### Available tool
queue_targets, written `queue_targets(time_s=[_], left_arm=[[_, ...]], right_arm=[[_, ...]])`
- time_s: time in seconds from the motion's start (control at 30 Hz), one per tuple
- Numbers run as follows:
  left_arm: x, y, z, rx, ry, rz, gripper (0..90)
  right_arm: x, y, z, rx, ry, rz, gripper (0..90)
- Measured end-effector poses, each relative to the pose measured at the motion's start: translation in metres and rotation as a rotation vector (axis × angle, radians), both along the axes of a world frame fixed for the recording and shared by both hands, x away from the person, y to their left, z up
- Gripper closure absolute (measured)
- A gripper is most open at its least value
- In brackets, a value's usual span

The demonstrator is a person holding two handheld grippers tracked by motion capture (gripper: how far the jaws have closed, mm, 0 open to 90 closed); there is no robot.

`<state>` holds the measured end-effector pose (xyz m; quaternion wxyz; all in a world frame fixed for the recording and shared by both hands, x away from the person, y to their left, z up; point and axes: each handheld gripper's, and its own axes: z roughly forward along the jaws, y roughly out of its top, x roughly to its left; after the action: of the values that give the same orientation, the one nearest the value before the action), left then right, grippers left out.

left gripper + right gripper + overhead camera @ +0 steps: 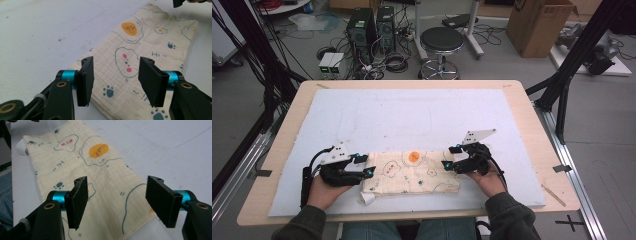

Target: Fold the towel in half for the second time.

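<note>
A folded cloth (pixel 412 172) is laid flat on a mat (pixel 412 115) near the table's (pixel 522 95) front edge, between the two grippers. The left gripper (pixel 366 166) is set at the cloth's left end and the right gripper (pixel 446 159) at its right end, each with jaws held apart over the cloth's edge. Behind the table, a stool (pixel 441 42) is placed on the floor, with a cardboard box (pixel 537 25) to its right.

Crinkled matt cotton cloth (pixel 140 50) lies on a smooth white mat (pixel 412 115).
</note>
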<state>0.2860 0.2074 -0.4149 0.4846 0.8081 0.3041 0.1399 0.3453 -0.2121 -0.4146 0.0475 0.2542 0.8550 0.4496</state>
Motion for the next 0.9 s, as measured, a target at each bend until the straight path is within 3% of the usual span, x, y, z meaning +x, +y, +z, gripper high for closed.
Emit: queue_targets(time_s=[0.27,0.37,0.57,0.67,0.9], left_arm=[[0.009,0.002,0.004,0.005,0.007,0.027,46.6],[0.014,0.001,0.005,0.026,0.005,0.039,46.4],[0.027,0.002,0.005,0.020,0.003,0.068,46.5],[0.034,0.002,0.003,0.005,0.017,0.088,46.8],[0.048,-0.004,0.001,0.028,0.030,0.107,47.7]], right_arm=[[0.007,-0.001,0.001,-0.003,0.000,-0.006,34.6],[0.010,-0.002,0.003,0.000,-0.002,-0.018,35.0],[0.019,-0.005,0.003,-0.003,-0.004,-0.037,36.3],[0.024,-0.007,0.002,0.002,0.000,-0.051,36.8],[0.036,-0.009,0.003,0.015,0.011,-0.075,38.5]])
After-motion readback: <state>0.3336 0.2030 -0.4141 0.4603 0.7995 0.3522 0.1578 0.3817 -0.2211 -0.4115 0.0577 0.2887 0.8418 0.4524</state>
